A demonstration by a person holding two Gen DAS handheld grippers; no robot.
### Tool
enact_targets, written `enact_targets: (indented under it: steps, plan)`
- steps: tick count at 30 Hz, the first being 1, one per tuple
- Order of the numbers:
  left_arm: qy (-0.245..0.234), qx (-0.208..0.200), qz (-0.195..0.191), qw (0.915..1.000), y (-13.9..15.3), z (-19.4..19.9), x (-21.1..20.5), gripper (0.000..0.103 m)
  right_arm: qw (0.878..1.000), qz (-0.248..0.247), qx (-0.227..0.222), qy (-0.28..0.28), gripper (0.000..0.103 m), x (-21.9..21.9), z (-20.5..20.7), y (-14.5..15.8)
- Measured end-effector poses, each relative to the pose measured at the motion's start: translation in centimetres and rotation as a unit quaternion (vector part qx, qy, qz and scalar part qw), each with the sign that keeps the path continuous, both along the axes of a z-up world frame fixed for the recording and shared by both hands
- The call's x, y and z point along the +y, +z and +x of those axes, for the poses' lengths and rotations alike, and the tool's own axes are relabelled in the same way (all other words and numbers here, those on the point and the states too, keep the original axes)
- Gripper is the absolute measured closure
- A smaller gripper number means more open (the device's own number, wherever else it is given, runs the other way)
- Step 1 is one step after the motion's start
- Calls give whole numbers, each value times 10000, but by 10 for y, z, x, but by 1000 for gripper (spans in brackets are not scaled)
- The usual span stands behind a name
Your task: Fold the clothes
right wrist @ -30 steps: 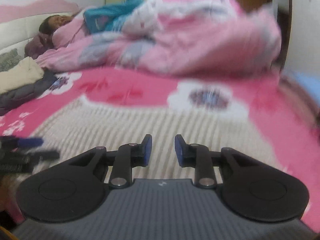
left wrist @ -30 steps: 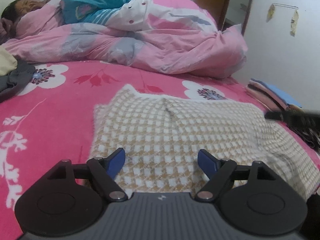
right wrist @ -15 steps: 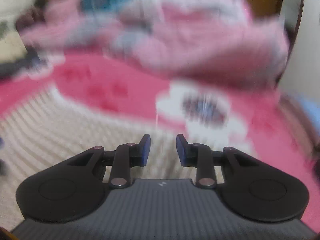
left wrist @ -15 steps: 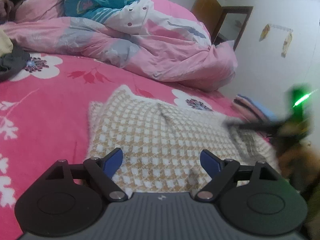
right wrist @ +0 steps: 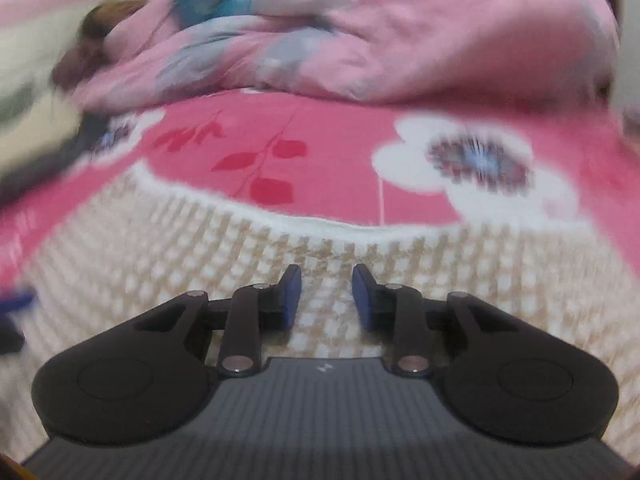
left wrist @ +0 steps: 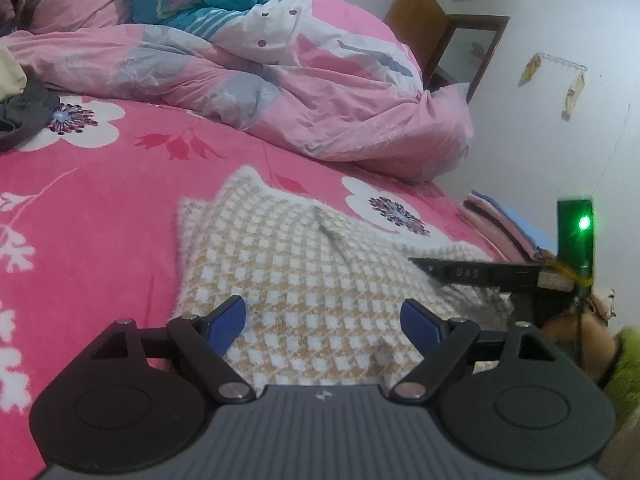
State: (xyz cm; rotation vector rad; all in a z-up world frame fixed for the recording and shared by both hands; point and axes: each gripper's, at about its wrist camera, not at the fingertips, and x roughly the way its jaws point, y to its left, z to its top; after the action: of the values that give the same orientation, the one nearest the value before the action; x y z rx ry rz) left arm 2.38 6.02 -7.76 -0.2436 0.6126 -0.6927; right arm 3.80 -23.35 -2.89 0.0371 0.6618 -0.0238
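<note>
At the bottom of the left wrist view, the left gripper (left wrist: 322,322) hangs with jaws spread wide and nothing between its blue pads, just above the near edge of a checked knit (left wrist: 304,280) lying flat on the bed. At the bottom of the right wrist view, the right gripper (right wrist: 326,298) has its jaws narrowed to a small gap, empty, over the same knit (right wrist: 240,264); that view is blurred. The knit sits lower centre of both frames on a pink floral sheet (left wrist: 100,208). Beyond it, across the upper half, a pink duvet (left wrist: 280,80) lies heaped, with a person under it at upper left. At mid right in the left view, folded clothes (left wrist: 496,220) sit stacked at the bed's edge. Behind, upper right, a white wall (left wrist: 560,140) and a wooden door (left wrist: 416,28).
</note>
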Motion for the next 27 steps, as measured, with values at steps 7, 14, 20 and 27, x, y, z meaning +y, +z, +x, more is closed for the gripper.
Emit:
enact_targets:
  steps: [7,14,20,27]
  plan:
    - [50,-115,129,9998,0,-5,-4,17,9981,180,-239,546,77,36,-9,58]
    - [53,-228,298,9993,1,-9,-7,17,9967,-167,326,723,78,61,-5,19]
    - [63,-222,294,9993,0,-8,-8,17,9994,-81,-233,233,77,53,-65,48]
    - [80,-227,398,9989,1,-7,-11,17,9945,-949,-128,421,78,71,-83,18]
